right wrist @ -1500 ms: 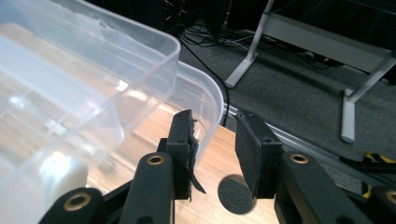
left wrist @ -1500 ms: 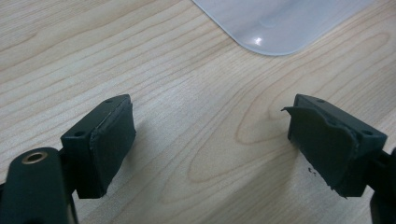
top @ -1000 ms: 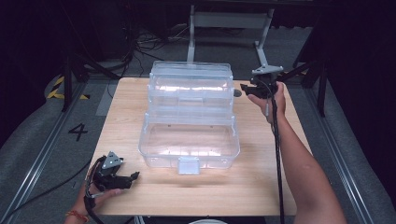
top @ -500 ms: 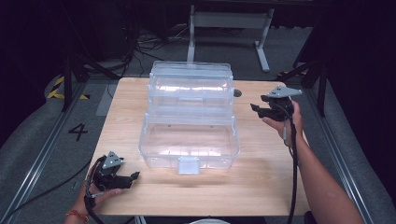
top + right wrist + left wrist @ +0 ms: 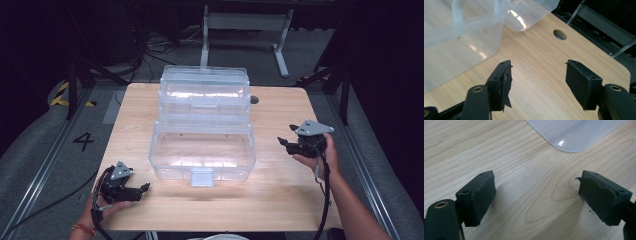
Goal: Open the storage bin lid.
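From the high view, there's a clear plastic box [image 5: 202, 135] sitting open in the middle of the wooden table [image 5: 280, 200], lid tipped back toward the far edge, latch tab facing the person. The left gripper [image 5: 131, 189] rests down near the front left corner of the table, a bit apart from the box's near left corner, held in the left hand [image 5: 102, 205]. The right gripper [image 5: 287, 144] hangs over the table off the box's right side, well clear of it, gripped by the right hand [image 5: 320, 155] with its cable trailing back along the forearm.

Left gripper view: jaws stand wide apart with nothing but bare wood grain between them. A rounded corner of the box [image 5: 574, 135] pokes in at the top, not touching either pad.

Right gripper view: jaws gaping here too, and they've just been opening up further, with nothing between them, just tabletop. The box [image 5: 461, 37] sits off to the upper left, apart from the pads, and there's a round hole [image 5: 560, 34] in the table further out, beyond the jaws.
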